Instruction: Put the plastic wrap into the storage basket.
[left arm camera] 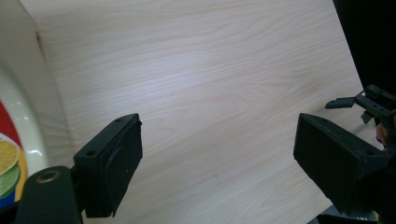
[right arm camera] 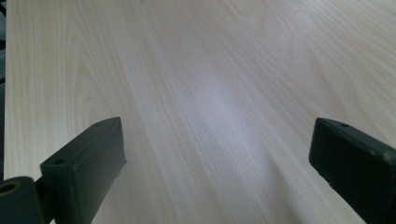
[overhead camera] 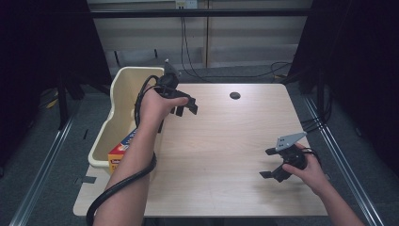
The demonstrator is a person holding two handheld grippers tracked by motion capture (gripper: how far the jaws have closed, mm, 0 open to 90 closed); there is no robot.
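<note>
A: So the orange box is being kept in the cream bin at the table's left edge, lying down at the near end, with its long axis apparently running along the bin, though most of it is being hidden by the forearm.

B: Yeah, and the left gripper is being held just right of the bin over the bare table, jaws spread wide, nothing being gripped. In the left gripper view the box's citrus print is being glimpsed at the left, past the bin wall.

A: So the box is probably being approached from the right. The right gripper is being held well apart, also gaping and empty.
</note>
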